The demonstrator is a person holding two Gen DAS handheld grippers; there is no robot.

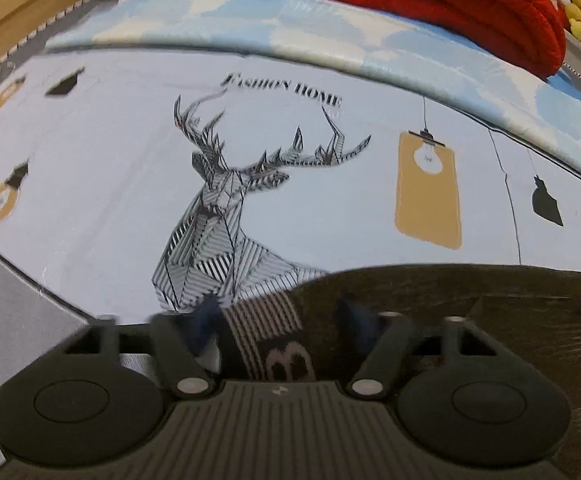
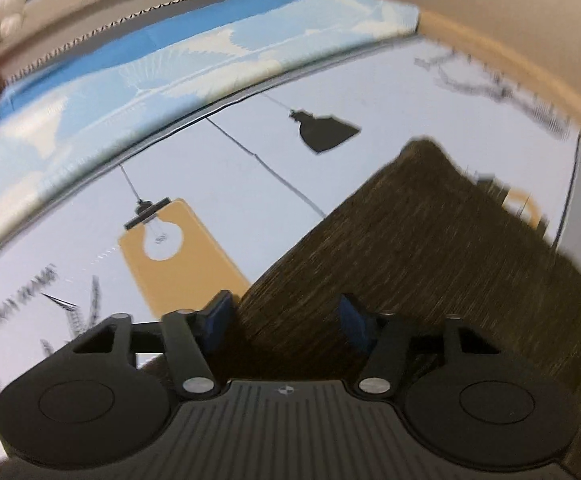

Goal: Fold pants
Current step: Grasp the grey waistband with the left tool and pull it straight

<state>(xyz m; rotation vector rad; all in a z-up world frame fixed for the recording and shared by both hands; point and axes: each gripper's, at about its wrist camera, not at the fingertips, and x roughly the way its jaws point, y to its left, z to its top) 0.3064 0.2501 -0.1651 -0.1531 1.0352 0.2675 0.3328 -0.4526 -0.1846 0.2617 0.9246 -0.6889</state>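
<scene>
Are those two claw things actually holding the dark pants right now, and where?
Neither visibly grips. The left gripper straddles the pants' striped waistband; the right gripper straddles their edge, pads apart.

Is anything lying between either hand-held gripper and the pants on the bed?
Nothing visible. The dark pants lie directly under both: the left hand-held gripper straddles the striped waistband, and the right hand-held gripper is over plain fabric. The red blanket sits far behind.

Both wrist views close, angled down, seemingly sharing yellow lamp print [image 1: 428,196]

Bare sheet [image 1: 110,160] ahead; red blanket [image 1: 450,4] beyond
</scene>
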